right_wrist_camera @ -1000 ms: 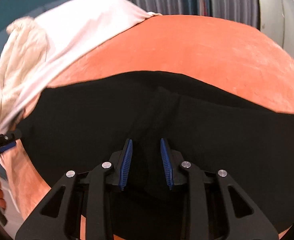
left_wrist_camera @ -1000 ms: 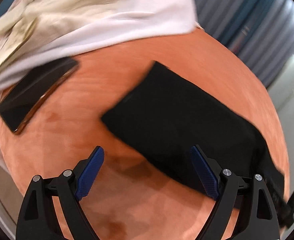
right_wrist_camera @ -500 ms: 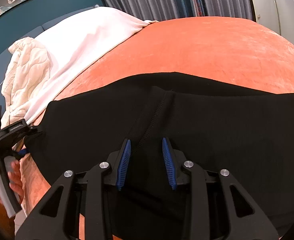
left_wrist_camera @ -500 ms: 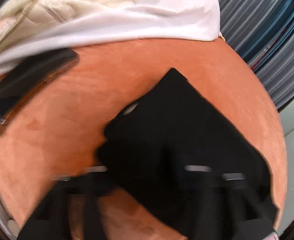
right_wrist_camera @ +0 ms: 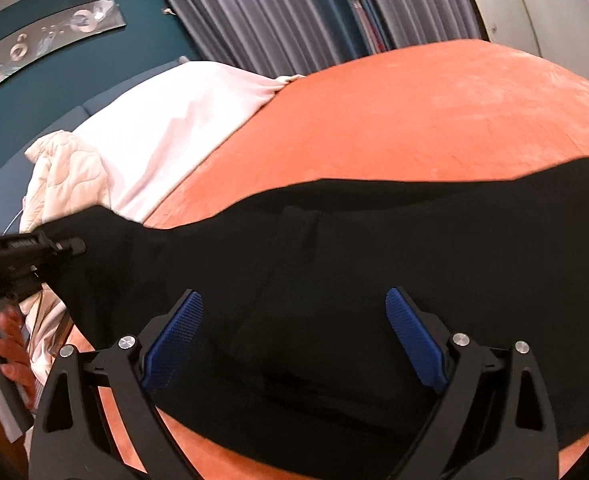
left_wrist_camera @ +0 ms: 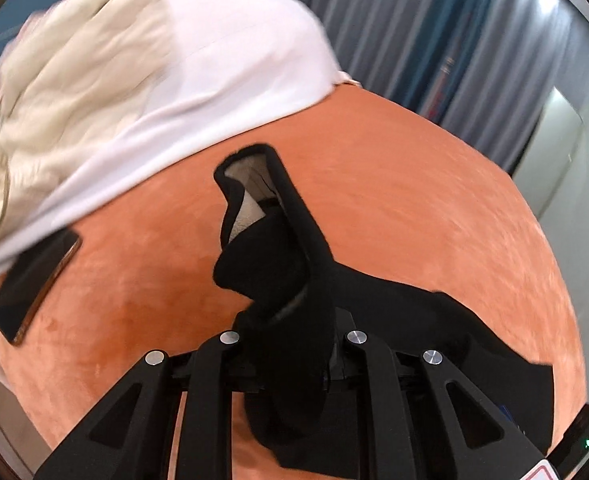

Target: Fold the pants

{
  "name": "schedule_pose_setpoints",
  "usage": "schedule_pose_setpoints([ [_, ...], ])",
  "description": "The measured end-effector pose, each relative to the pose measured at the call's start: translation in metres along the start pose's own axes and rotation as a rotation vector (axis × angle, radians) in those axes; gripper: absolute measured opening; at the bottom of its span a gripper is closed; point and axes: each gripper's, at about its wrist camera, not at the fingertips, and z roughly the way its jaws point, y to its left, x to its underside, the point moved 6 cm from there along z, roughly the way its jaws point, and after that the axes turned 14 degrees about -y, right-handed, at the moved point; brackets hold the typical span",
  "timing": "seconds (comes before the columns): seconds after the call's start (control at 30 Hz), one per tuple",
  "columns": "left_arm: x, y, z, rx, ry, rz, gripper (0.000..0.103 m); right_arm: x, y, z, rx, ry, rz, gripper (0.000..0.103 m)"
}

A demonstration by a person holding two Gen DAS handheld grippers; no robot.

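Your left gripper [left_wrist_camera: 290, 354] pinches a lifted end of the black pants [right_wrist_camera: 374, 256], while your right gripper [right_wrist_camera: 292, 334], jaws just opened wide, hovers over the rest lying across the orange bed [right_wrist_camera: 434, 112], beside a white sheet [left_wrist_camera: 222, 60].

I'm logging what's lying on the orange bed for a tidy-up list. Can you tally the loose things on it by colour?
Black: 2, the pants and the phone
White: 1, the sheet
Cream: 1, the quilt
Total: 4

The orange bed itself is not counted.
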Motion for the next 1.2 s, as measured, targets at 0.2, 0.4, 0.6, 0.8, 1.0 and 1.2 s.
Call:
schedule_pose_setpoints([
  [0.2, 0.006, -0.064, -0.027, 0.003, -0.026, 0.184, 0.015, -0.008, -0.03, -0.032, 0.089, 0.0, -0.041, 0.092],
  [0.4, 0.025, -0.123, -0.046, 0.061, -0.021, 0.26, 0.015, -0.023, -0.081, -0.073, 0.169, -0.039, -0.041, 0.092],
  [0.6, 0.055, -0.185, -0.051, 0.109, 0.011, 0.324, 0.015, -0.036, -0.125, -0.113, 0.205, -0.079, -0.011, 0.092],
  [0.8, 0.099, -0.245, -0.051, 0.165, 0.069, 0.398, 0.015, -0.044, -0.164, -0.15, 0.266, -0.119, 0.023, 0.093],
  [1.0, 0.15, -0.286, -0.041, 0.176, 0.146, 0.461, 0.015, -0.046, -0.206, -0.179, 0.309, -0.139, 0.095, 0.094],
  [1.2, 0.193, -0.303, -0.039, 0.081, 0.135, 0.605, 0.025, -0.044, -0.23, -0.191, 0.331, -0.134, 0.143, 0.094],
])
